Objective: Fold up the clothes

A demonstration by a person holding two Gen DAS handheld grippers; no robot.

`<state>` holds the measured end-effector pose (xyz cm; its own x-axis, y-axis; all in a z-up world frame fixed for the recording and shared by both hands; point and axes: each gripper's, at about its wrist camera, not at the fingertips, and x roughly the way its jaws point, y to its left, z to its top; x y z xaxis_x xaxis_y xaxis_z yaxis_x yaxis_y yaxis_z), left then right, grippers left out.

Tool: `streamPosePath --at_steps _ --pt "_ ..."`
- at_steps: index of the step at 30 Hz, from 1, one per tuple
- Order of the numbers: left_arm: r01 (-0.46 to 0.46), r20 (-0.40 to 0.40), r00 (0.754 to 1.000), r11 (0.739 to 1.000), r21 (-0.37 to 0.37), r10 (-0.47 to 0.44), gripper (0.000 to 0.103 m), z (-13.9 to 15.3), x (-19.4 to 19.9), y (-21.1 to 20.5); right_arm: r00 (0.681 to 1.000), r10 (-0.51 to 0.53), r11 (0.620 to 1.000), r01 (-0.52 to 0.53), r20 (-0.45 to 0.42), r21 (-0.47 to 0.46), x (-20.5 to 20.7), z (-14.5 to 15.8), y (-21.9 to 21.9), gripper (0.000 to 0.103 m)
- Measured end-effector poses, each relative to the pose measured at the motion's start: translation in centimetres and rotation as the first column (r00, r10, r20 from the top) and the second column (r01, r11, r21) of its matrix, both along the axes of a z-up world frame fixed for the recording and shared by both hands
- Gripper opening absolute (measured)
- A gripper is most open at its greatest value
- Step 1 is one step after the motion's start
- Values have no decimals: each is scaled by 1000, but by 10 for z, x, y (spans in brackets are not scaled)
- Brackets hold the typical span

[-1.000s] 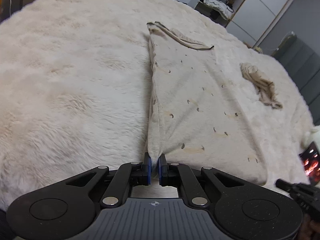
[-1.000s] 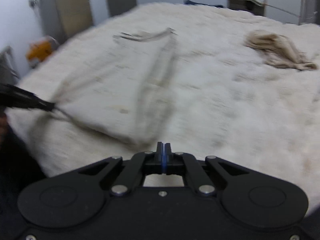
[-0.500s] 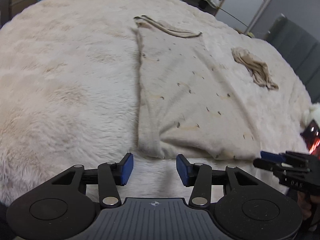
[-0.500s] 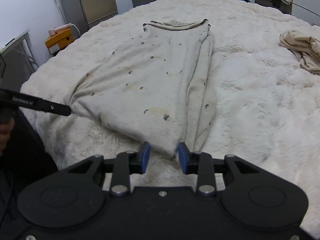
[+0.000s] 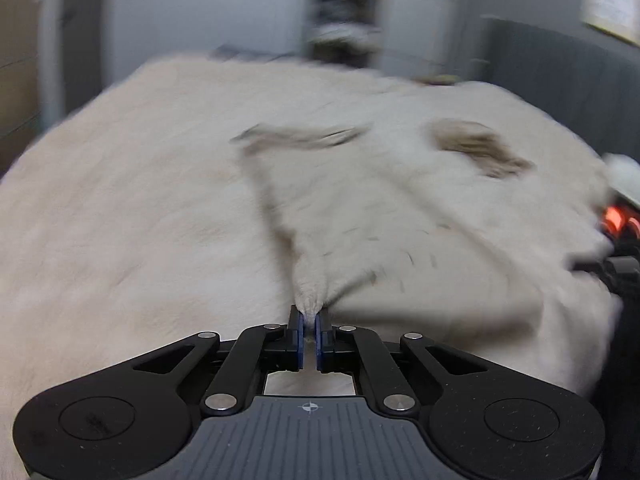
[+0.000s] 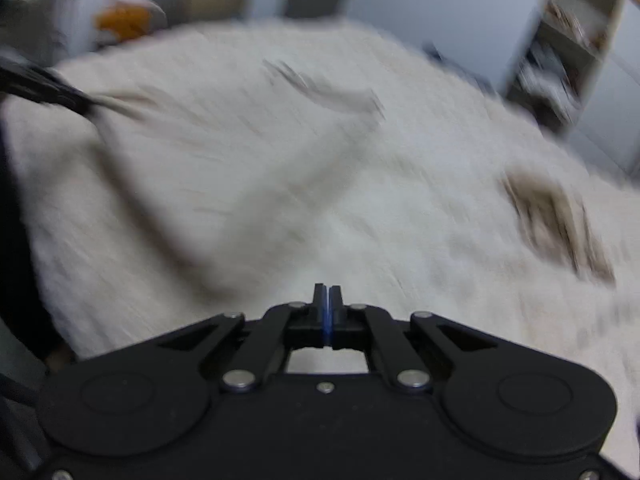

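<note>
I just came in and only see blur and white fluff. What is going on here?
A person with a two-finger tool in each hand is folding a pale speckled garment on a fluffy white bed cover. The left tool is shut on one near corner, pulling the cloth up into a peak. The right tool is shut too, but whether it grips cloth is unclear. A crumpled tan garment lies apart, untouched.
</note>
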<state>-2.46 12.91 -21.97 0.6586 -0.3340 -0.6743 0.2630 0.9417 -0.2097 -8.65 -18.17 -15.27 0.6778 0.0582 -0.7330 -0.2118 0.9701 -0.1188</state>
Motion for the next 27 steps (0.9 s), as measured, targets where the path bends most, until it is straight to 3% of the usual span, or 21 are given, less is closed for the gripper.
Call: streamPosePath --at_steps 3,4,5,6,7,8,9,11,12,13,14,16,18,19,20,21,22,23,24,25,27 --pt "-31 -81 996 999 -35 29 7 -2 4 4 999 -22 984 30 -49 177 1 4 -7 8" --pt "-37 -94 995 999 -37 33 11 -4 3 5 998 -18 967 33 -64 251 2 5 -7 15" --pt "-42 -107 994 998 -40 38 14 -5 3 5 997 -5 922 36 -80 386 1 3 -3 18" --pt "-73 -148 987 995 -65 63 18 -8 4 9 996 -3 914 37 -84 405 1 3 -3 23" --pt "-122 -213 972 987 -108 97 21 -11 5 14 993 -4 864 65 -122 499 3 -3 1 28" --pt "-146 -238 965 981 -130 112 23 -13 4 17 981 -36 786 147 -192 601 6 -15 1 30" --pt "-217 -314 938 955 -204 146 27 -19 3 24 972 -55 741 194 -231 642 7 -22 0 30" --pt "-370 -470 862 868 -332 188 32 -32 0 37 926 -83 549 352 -369 758 7 -49 1 30" --pt "-422 -551 826 777 -467 118 33 -47 -6 37 909 -78 455 397 -408 797 5 -60 4 30" --pt "-426 -559 825 740 -521 81 36 -54 -9 32 904 -77 417 413 -421 810 4 -64 7 30" --pt "-424 -555 828 735 -530 77 37 -56 -9 29 895 -90 335 440 -437 833 2 -72 13 31" --pt "-430 -520 844 743 -512 131 37 -67 -2 12 882 -149 276 471 -447 838 2 -80 21 33" --pt "-462 -493 849 717 -522 189 36 -77 7 3 857 -231 217 508 -461 834 9 -94 34 33" --pt "-471 -492 848 709 -525 198 31 -77 8 2 847 -244 200 520 -472 830 10 -97 35 31" --pt "-493 -485 845 684 -538 227 26 -81 13 -1 829 -287 130 529 -479 838 10 -105 37 30" --pt "-514 -477 840 657 -551 257 10 -84 18 -5 808 -331 53 532 -488 845 10 -114 38 21" --pt "-520 -456 842 661 -541 289 4 -82 20 -6 794 -352 5 530 -495 848 8 -118 34 5" --pt "-526 -433 843 666 -529 321 3 -79 22 -7 781 -371 -40 527 -502 849 6 -122 30 4" --pt "-550 -451 830 614 -566 327 3 -79 23 1 768 -389 -86 521 -510 849 4 -125 26 4" --pt "-558 -459 826 583 -590 326 3 -77 21 8 765 -396 -89 519 -508 850 3 -124 24 3" --pt "-571 -442 821 528 -628 362 1 -66 14 28 795 -440 28 477 -418 878 -3 -100 15 3"
